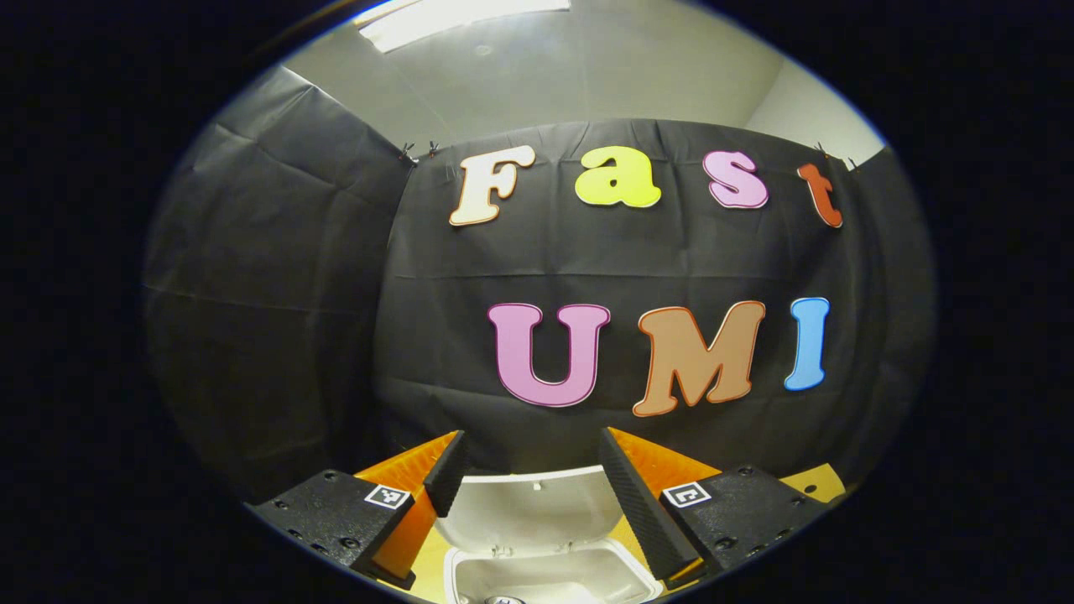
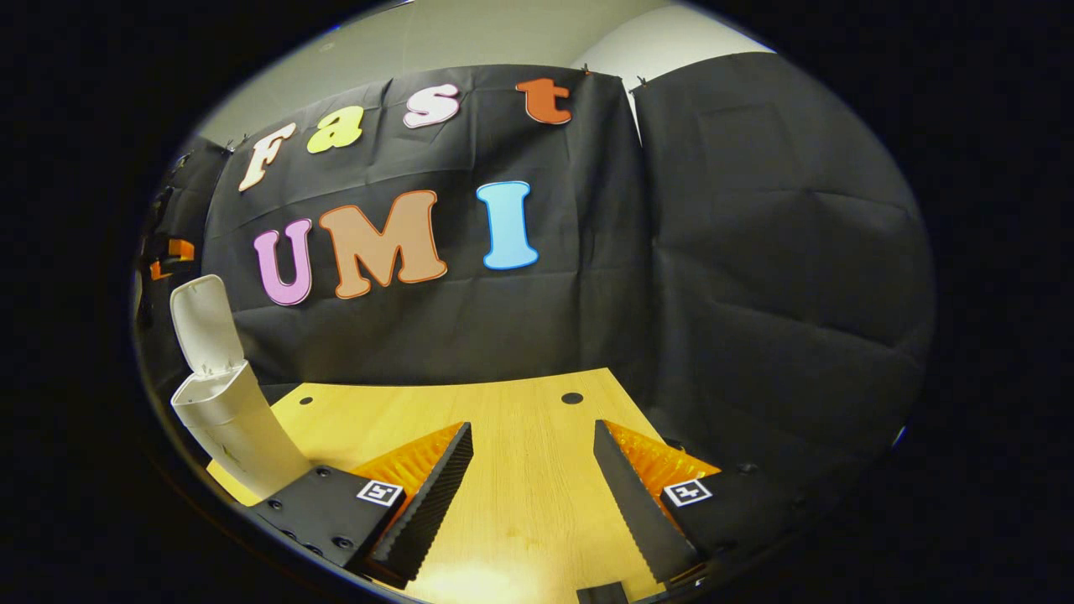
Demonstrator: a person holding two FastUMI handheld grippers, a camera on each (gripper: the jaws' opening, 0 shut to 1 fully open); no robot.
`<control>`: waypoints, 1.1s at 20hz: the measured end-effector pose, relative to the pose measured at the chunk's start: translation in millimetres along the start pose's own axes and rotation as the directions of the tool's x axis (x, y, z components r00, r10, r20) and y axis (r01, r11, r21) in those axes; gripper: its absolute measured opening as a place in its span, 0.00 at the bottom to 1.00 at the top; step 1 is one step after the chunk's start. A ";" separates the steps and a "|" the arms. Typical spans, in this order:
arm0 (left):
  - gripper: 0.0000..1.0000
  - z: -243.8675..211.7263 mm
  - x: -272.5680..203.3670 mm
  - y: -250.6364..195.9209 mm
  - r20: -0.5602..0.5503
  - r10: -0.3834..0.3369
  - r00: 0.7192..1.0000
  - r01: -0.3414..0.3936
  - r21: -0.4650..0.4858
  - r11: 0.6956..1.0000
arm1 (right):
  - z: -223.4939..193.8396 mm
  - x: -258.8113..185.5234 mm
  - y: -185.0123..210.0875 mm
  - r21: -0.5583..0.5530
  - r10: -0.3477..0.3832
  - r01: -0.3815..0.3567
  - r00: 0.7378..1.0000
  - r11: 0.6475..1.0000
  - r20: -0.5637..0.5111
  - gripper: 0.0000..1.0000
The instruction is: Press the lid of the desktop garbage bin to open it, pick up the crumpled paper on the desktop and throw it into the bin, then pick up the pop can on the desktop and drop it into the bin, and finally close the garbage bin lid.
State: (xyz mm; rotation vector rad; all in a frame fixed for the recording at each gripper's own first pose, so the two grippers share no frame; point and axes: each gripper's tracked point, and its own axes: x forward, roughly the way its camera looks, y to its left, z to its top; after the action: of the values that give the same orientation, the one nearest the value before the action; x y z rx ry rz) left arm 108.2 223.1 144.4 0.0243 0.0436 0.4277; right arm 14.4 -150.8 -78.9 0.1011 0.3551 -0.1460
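Observation:
The white bin (image 1: 545, 575) sits straight below my left gripper (image 1: 530, 453), its mouth uncovered and its lid (image 1: 529, 507) standing upright behind the opening. That gripper is open, with nothing between its fingers. A small round metallic shape (image 1: 503, 600) shows at the bin's near edge; I cannot tell what it is. In the right gripper view the same bin (image 2: 239, 428) stands at the far left of the wooden table (image 2: 503, 419), with its lid (image 2: 205, 323) raised. My right gripper (image 2: 533, 432) hovers open over bare tabletop, well to the right of the bin.
Black cloth walls close off the table at the back and on the right. Two small dark holes (image 2: 572, 398) mark the tabletop near its far edge. Orange parts of the other gripper (image 2: 172, 252) show above the bin at the far left.

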 end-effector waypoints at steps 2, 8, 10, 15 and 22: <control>0.93 -3.2 18.1 2.9 -0.039 0.006 0.999 -0.007 -0.021 1.000 | 1.4 -4.5 -7.4 0.004 -0.021 0.021 1.000 1.000 0.005 0.97; 0.92 -20.1 56.5 13.5 -0.118 0.038 0.992 -0.041 -0.022 0.999 | 5.7 -12.5 -30.5 0.058 -0.077 0.076 0.997 0.995 0.016 0.96; 0.93 -29.2 58.6 16.1 -0.139 0.038 0.990 -0.042 -0.024 0.999 | 7.6 -12.5 -33.1 0.072 -0.083 0.081 0.996 0.994 0.020 0.96; 0.94 -66.6 44.3 10.8 -0.199 0.033 0.979 -0.033 0.000 0.999 | 9.4 -14.5 -35.5 0.059 -0.089 0.087 0.996 0.994 0.019 0.96; 0.94 -73.5 -20.7 -13.2 -0.077 -0.016 0.997 0.019 0.034 0.999 | 8.3 -5.8 -16.8 0.017 -0.030 0.030 1.000 0.999 0.003 0.96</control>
State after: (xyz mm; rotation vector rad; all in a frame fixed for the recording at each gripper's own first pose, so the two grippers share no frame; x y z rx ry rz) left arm 91.4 203.5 71.3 0.0417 0.1271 0.4101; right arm 9.2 -167.6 -70.2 0.1121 0.3528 -0.1785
